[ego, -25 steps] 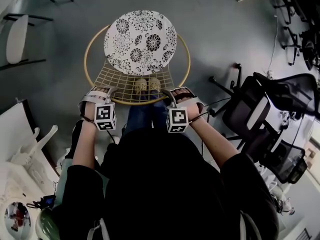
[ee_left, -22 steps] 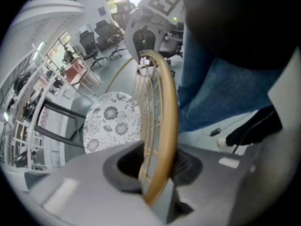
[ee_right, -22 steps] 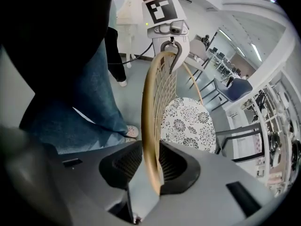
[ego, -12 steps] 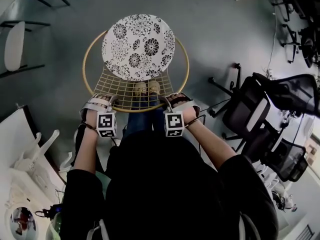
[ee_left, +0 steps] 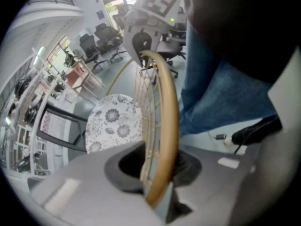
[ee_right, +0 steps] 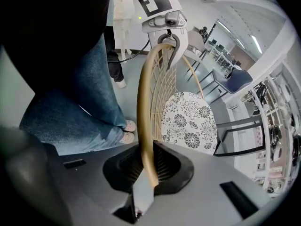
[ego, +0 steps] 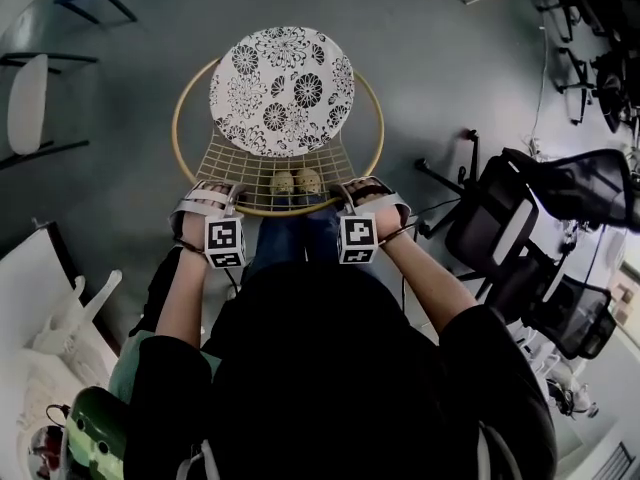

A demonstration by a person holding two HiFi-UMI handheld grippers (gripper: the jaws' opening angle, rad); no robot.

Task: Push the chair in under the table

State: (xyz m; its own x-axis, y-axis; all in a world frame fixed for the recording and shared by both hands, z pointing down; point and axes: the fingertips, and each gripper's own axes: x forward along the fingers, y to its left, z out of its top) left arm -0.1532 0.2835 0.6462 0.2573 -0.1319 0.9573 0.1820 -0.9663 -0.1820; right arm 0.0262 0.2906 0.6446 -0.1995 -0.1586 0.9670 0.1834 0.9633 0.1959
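chair [ego: 250, 163]: round golden tube rim [ego: 177, 118], thin wire-grid back, flat floral disc cushion [ego: 282, 88]; on the grey floor [ego: 450, 58] by the person's shoes [ego: 295, 181].
left gripper [ego: 208, 193]: jaws have just been closing, now clamped on the rim.
right gripper [ego: 368, 190]: likewise, with a narrower gap.
gripper views only: the rim runs between each pair of jaws.

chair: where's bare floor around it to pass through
Bare floor lies beyond the chair and to its left, short of the white chair. Crowded on the right, by the black office chairs, and lower left by white furniture.
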